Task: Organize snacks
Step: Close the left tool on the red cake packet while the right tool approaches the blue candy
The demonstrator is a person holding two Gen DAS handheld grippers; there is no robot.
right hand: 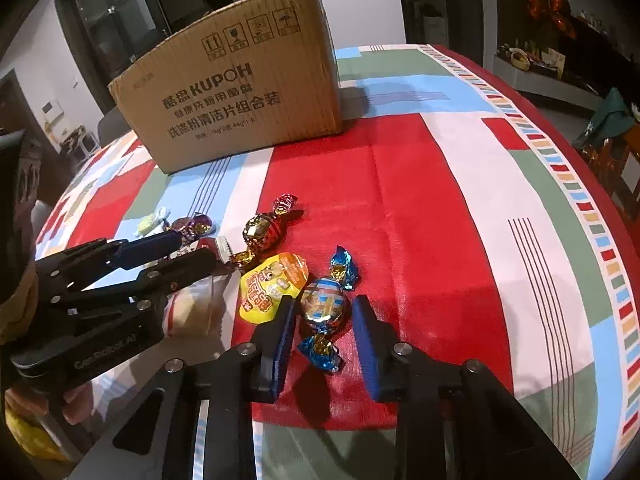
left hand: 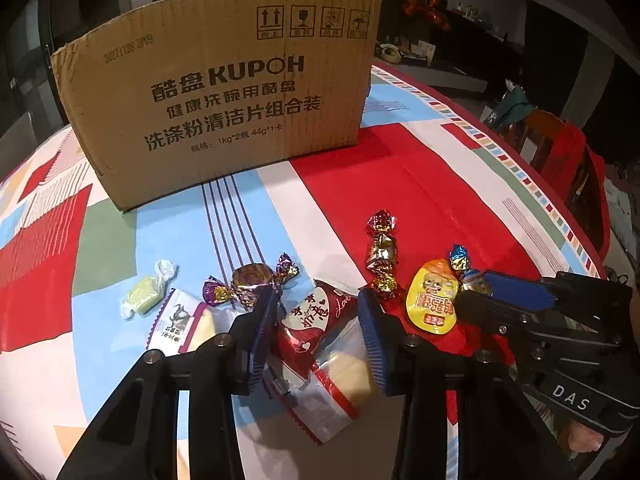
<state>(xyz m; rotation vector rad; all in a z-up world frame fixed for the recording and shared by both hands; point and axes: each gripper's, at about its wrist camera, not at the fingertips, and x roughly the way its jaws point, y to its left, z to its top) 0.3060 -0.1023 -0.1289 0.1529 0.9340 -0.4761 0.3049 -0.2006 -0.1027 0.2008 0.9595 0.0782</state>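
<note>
Cardboard box stands at the back of the bench; no snack is seen in it. Before the box, the left gripper straddles a red packet, the right gripper a blue candy, jaws wide. Five more sweets lie loose; nearly all is judged undone.

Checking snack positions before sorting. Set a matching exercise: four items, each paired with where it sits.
1 blue candy
2 red-and-white pastry packet
3 cardboard box
4 pale green candy

A far end of the table
B between the right tongs
C leftmost snack
D between the left tongs

Pairs: 1-B, 2-D, 3-A, 4-C
</note>
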